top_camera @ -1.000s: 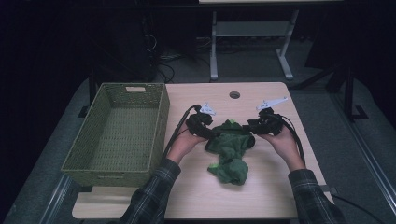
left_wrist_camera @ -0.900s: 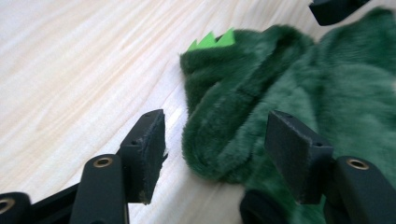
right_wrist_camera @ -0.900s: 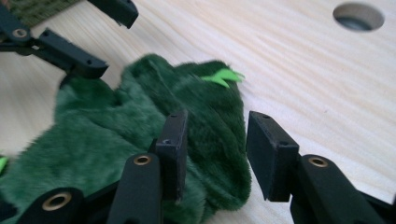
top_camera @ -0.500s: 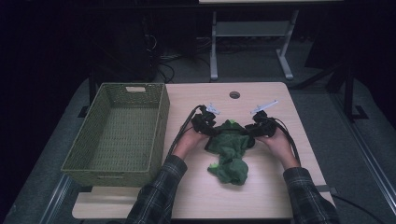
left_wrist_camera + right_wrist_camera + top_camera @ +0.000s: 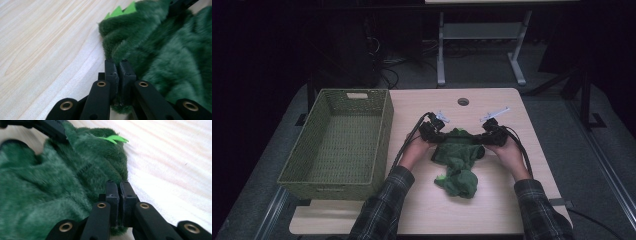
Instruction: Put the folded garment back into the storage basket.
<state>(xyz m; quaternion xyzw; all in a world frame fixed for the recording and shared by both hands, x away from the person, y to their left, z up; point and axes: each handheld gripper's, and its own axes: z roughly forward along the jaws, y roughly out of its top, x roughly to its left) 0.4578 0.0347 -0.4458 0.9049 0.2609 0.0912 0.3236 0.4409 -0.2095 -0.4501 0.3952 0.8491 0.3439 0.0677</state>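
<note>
A dark green plush cloth with light green spikes lies crumpled in the middle of the wooden table. My left gripper holds its left upper edge and my right gripper its right upper edge. In the left gripper view the jaws have just closed, pads together, with green plush pinched between them at the hem. The right gripper has likewise just closed on the plush. Each view shows the other gripper's black jaws across the cloth.
A woven green basket stands open at the left of the table, close to my left forearm. A round cable hole sits near the far edge. Bare wood lies in front of the cloth. A metal stand is behind the table.
Both hands have come down and slightly inward onto the cloth's upper corners. Both pairs of jaws have closed on the plush.
</note>
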